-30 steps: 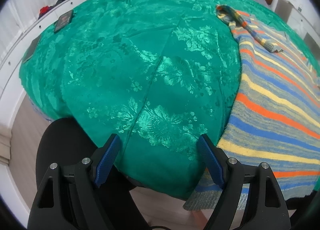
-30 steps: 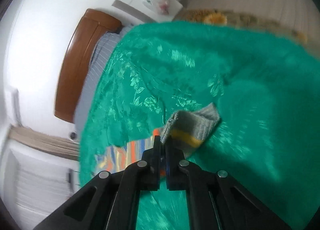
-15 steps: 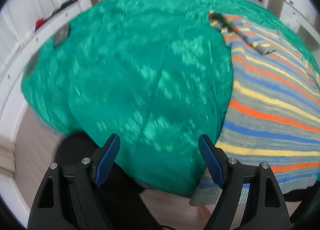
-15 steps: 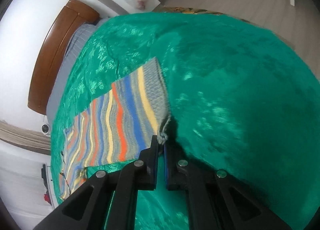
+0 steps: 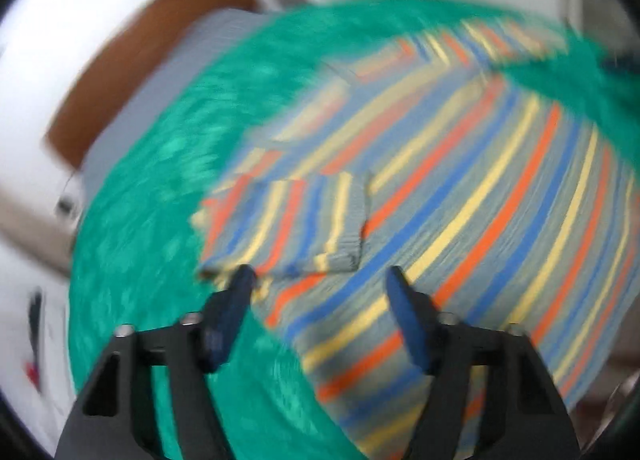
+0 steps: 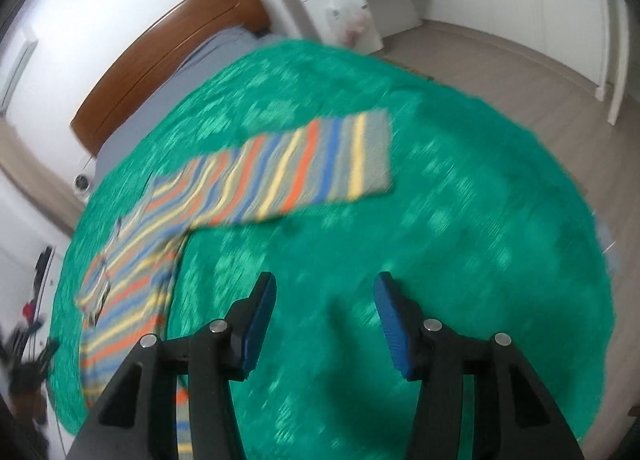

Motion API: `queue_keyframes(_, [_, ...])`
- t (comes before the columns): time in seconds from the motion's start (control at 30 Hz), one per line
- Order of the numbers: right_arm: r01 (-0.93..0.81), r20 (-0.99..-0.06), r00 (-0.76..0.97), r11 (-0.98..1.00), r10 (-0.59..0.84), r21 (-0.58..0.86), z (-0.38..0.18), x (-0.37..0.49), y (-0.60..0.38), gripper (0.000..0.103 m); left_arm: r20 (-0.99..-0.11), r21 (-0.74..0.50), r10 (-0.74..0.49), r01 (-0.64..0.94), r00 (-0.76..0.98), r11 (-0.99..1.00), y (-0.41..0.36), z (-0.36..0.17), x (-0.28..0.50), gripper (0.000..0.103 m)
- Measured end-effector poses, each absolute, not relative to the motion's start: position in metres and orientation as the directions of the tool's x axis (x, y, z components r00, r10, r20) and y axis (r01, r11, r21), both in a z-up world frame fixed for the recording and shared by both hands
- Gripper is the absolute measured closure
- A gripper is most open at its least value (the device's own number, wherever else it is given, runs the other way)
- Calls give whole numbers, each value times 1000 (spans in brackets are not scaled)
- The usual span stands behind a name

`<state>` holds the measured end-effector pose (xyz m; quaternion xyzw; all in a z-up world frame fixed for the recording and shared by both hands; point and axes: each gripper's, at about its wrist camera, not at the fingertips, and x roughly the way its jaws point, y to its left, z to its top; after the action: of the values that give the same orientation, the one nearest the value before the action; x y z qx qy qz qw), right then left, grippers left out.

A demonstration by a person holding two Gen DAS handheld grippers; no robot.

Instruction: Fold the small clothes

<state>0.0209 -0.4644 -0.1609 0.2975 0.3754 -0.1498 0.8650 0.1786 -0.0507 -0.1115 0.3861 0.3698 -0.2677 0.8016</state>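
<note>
**Striped knit top spread on a green bedspread, both tools empty**

A striped knitted top (image 5: 460, 164) lies flat on the green bedspread (image 6: 460, 240). The left tool (image 5: 320, 280), jaws apart and just closing, hovers above its folded-in sleeve (image 5: 288, 216). The right tool (image 6: 324, 288), just opened, holds nothing; the other sleeve (image 6: 312, 164) stretches sideways, cuff pointing right. The knit looks soft, light and floppy; pinch at a cuff or hem corner.

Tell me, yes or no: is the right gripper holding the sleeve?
No. The right gripper has its jaws apart over bare green bedspread, and the sleeve lies flat well beyond it.
</note>
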Motion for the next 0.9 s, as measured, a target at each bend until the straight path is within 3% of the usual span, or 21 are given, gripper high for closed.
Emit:
queue_keyframes(0.17, [460, -739, 674, 781, 3, 422, -173, 12, -442, 52, -861, 438, -66, 800, 505, 409, -66, -158, 213, 42])
queue_keyframes(0.2, [462, -738, 675, 778, 3, 427, -174, 9, -440, 52, -867, 430, -64, 806, 495, 407, -67, -163, 218, 48])
queue_keyframes(0.27, [464, -736, 676, 772, 7, 434, -177, 6, -438, 52, -897, 349, -93, 822, 432, 451, -65, -164, 230, 68])
queue_keyframes(0.3, [465, -738, 674, 774, 6, 430, -178, 6, -436, 52, -912, 295, -112, 821, 395, 489, -63, -162, 235, 95])
queue_keyframes(0.4, [460, -743, 670, 787, -5, 410, -181, 5, -432, 52, -910, 184, -183, 758, 372, 626, -49, -144, 247, 98])
queue_keyframes(0.53, [456, -727, 686, 795, -28, 400, -176, 0, -428, 52, -805, -90, -312, 417, 505, 905, 43, -77, 280, 99])
queue_keyframes(0.63, [447, -712, 701, 809, -52, 381, -170, -3, -423, 52, -756, -228, -221, 68, 616, 971, 139, -56, 285, 99])
queue_keyframes(0.77, [413, -704, 708, 844, -63, 341, -170, 1, -411, 50, -805, -217, -12, -275, 594, 937, 229, -76, 280, 100])
queue_keyframes(0.9, [396, -704, 708, 851, -44, 345, -177, 7, -401, 50, -845, -275, -5, -426, 535, 862, 265, -107, 268, 100])
